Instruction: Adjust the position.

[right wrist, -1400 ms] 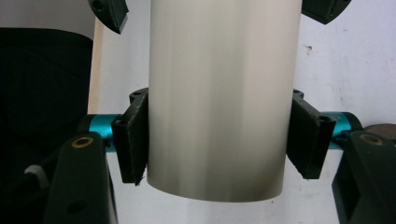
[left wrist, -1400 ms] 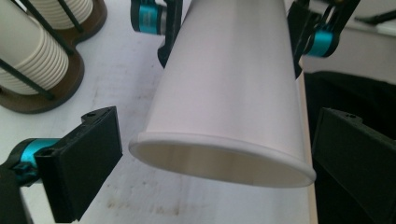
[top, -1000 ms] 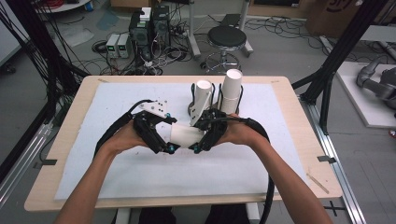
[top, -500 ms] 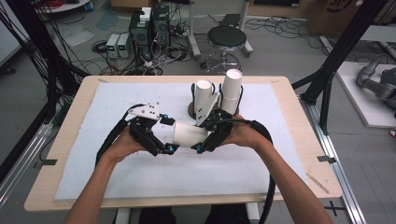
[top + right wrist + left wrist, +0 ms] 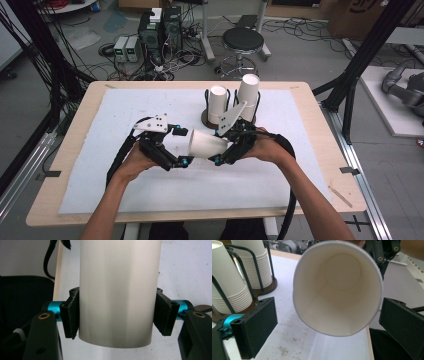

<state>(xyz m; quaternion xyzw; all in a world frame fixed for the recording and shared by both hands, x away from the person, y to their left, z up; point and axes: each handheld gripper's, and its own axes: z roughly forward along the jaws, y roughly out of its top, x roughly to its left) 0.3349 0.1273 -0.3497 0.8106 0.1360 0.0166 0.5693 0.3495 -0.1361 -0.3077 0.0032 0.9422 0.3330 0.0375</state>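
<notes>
My two grippers are black frames with teal metal fittings near the jaws. On my left gripper [image 5: 181,147] a grey three-cornered plate dotted with small holes sits on top; my right gripper [image 5: 224,145] carries the same plate. Brass-coloured pivot pins show on the black linkage arms, the jaw pads are flat black blocks, and thick black cables trail back along my bare forearms.

high view looks down; both claw views share the cup [image 5: 337,290].
</notes>
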